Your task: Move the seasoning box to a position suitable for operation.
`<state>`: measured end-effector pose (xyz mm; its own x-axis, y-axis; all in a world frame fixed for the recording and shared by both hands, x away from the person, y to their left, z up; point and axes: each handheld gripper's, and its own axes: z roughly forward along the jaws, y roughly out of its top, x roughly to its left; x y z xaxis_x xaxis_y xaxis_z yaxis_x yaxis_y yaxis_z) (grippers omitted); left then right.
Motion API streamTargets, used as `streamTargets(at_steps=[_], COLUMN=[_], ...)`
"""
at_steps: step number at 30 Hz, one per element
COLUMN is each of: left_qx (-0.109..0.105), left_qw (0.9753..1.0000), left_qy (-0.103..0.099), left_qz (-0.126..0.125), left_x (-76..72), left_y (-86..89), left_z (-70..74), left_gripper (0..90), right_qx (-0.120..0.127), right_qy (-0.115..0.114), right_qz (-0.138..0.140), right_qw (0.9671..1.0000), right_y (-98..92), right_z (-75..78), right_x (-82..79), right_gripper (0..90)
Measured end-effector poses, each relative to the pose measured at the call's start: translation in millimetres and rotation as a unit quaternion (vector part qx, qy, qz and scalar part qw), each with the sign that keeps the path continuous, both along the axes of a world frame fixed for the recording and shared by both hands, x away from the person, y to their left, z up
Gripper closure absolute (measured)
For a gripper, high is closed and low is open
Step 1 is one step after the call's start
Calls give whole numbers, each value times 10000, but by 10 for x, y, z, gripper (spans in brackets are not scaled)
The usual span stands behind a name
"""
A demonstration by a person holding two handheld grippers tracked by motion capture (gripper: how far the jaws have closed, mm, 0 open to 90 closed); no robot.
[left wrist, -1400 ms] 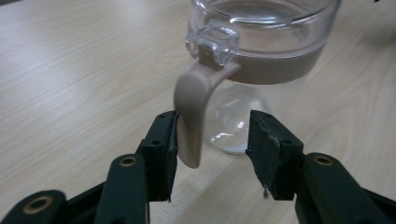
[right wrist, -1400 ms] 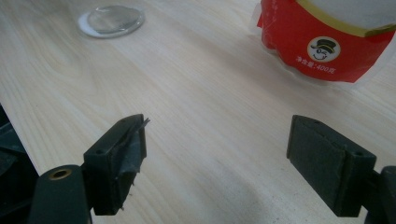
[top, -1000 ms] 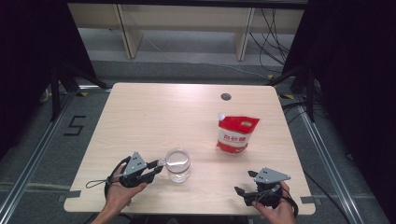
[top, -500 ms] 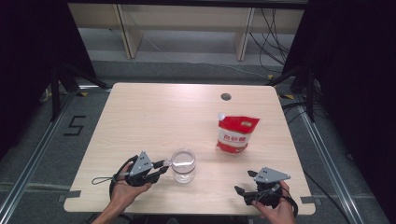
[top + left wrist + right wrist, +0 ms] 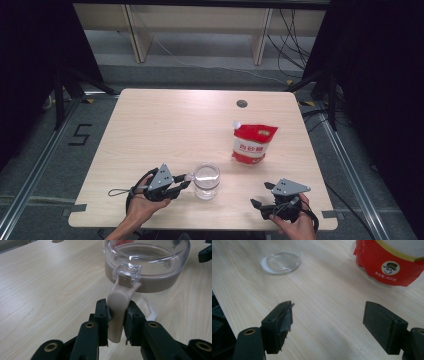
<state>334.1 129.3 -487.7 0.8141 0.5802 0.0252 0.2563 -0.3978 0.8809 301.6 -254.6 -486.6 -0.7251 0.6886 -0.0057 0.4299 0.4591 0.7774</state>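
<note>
Item: clear jar point(image 5: 206, 179), near centre of bench point(image 5: 165, 125); our left gripper point(image 5: 116, 315) pinches its beige handle point(image 5: 117, 312). Right gripper point(image 5: 328, 325), fingers spread, near right. Red pouch point(image 5: 254, 142) farther right

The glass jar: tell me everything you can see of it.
The glass jar is clear and round, standing upright near the table's front edge, its body see-through to the wood. A beige band rings its neck, with a clear square clasp at the rim and a beige lever hanging below. The left gripper is shut on that lever, one jaw on each side. The jar looks empty.
</note>
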Motion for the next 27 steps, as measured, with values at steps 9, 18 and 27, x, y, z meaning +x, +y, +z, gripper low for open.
streamTargets(at_steps=[9, 18, 27], left_qx=[-63, -78, -107], left_qw=[9996, 9992, 9991], left_qy=[179, 169, 235], left_qz=[-210, -353, -325], left_x=[-26, -36, 5], left_y=[-149, -166, -145], left_z=[-20, -28, -30], left_gripper=[740, 736, 731], right_qx=[10, -2, 46], right_qy=[4, -96, -10], right_qz=[89, 85, 134], right_qw=[10000, 9999, 9999], right_y=[8, 6, 5], right_z=[2, 9, -1], right_x=[12, 13, 17], right_gripper=[246, 246, 245])
